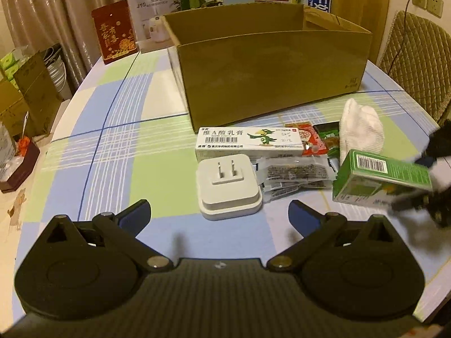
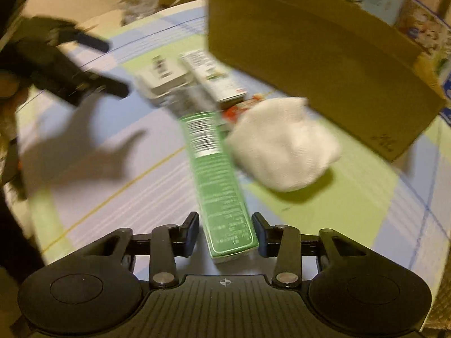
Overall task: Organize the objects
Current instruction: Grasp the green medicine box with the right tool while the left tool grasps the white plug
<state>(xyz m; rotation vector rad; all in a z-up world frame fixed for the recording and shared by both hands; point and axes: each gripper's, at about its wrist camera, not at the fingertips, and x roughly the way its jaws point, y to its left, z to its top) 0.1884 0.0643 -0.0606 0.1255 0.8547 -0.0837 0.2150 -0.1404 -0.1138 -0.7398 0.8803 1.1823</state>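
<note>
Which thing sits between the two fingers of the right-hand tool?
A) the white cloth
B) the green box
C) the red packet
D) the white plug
B: in the right wrist view the green box runs lengthwise between the fingers of the right tool, while the white cloth lies off to one side on the table.

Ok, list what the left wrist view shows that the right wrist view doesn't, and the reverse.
Left wrist only: the red gift box, the wall socket and the open left gripper up close.
Right wrist only: the right gripper with the green box between its fingers.
Both: green box, cardboard box, white cloth, white plug adapter.
</note>
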